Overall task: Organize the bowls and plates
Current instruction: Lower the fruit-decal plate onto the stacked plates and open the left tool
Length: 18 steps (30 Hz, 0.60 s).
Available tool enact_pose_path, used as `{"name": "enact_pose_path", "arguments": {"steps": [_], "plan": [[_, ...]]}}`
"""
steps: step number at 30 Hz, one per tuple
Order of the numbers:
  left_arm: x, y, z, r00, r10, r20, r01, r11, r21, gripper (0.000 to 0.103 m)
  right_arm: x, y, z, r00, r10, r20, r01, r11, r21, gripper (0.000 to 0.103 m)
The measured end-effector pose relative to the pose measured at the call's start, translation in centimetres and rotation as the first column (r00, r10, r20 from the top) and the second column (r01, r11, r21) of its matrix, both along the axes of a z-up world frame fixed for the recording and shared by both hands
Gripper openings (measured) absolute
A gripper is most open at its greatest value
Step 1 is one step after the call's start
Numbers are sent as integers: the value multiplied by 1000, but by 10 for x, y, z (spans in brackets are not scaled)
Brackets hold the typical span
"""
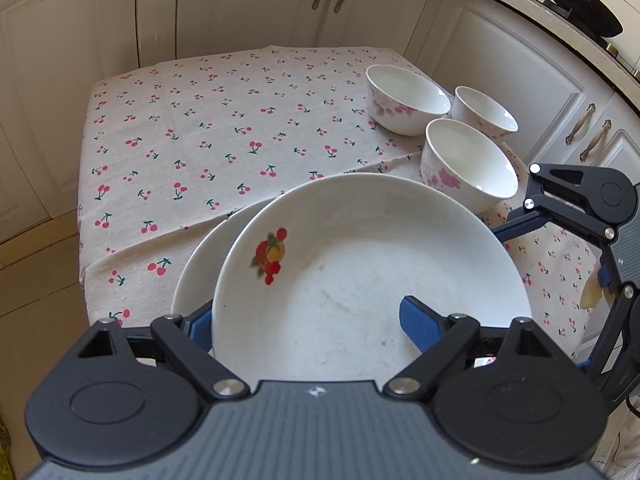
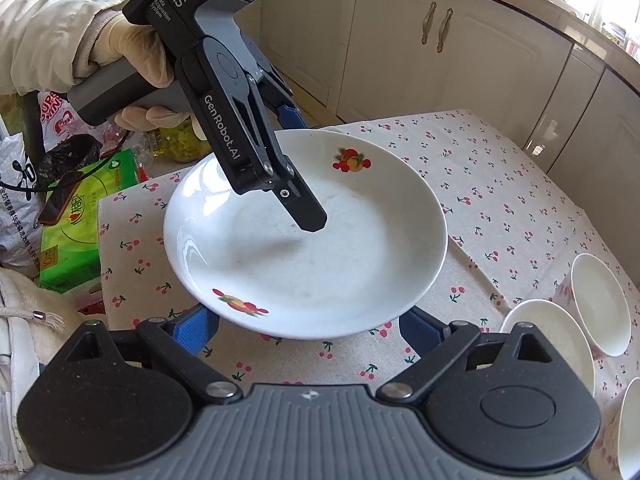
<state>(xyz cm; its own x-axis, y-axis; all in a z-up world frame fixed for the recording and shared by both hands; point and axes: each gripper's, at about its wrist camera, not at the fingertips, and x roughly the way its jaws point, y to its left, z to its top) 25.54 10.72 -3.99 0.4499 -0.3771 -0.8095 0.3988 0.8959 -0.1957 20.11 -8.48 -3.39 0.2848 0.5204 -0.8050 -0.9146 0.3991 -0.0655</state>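
Observation:
A white deep plate (image 1: 360,272) with fruit decals lies offset on a second white plate (image 1: 196,268) at the near edge of the cherry-print tablecloth (image 1: 200,140). My left gripper (image 1: 308,312) is open and straddles that top plate's rim, one blue finger (image 1: 420,320) over the inside and the other outside. The right wrist view shows the inner finger (image 2: 308,212) hovering just above the plate (image 2: 320,264). My right gripper (image 2: 306,326) is open at the opposite rim, its fingertips hidden under the edge. Three white bowls with pink flowers (image 1: 406,100) (image 1: 484,114) (image 1: 472,164) stand at the right.
A person's gloved hand (image 2: 132,52) holds the left gripper's handle. A green tissue box (image 2: 76,216) and plastic bags sit beyond the table's left edge. Cream cabinets (image 1: 248,4) close in on two sides, and a dark wok (image 1: 584,4) sits on the counter.

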Motion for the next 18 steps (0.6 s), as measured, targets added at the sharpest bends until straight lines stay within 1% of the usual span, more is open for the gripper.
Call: {"name": "enact_pose_path", "arguments": {"steps": [16,18], "plan": [[12,-5,-6,1000,-9,-17,10,998,60,91,0,3,-1,1000,-7,0,7,1000,3,99],[12,-5,-6,1000,-8,-17,9,998,56,91,1,3,-1,1000,-7,2,7,1000,7,99]]}}
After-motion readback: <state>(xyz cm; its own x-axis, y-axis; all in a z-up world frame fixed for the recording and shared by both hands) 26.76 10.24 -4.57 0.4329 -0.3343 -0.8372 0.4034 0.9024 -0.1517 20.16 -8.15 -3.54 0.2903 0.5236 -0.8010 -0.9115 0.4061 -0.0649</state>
